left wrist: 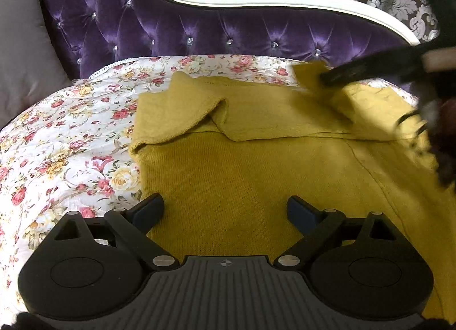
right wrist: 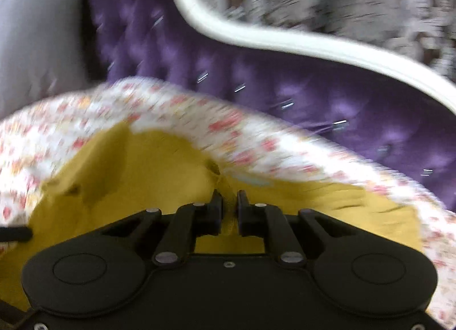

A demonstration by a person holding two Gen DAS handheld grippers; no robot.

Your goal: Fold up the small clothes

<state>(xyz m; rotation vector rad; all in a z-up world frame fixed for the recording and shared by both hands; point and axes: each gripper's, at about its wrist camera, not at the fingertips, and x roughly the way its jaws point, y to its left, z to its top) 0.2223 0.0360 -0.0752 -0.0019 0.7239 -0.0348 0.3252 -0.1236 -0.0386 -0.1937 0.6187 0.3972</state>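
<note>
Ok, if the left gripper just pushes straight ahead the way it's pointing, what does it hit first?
Most likely the mustard sweater: the open left gripper angles down over its flat body, short of the folded-over sleeve. Depth is hard to judge, but only knit fabric lies ahead of it.

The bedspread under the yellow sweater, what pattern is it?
White bedspread with pink, red and yellow roses; clearest in the left wrist view.

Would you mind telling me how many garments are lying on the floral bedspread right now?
1. A single mustard-yellow knit sweater lies spread on the bedspread, one sleeve folded across its top, the right gripper pinching its far edge. Anything beneath it would be hidden.
</note>
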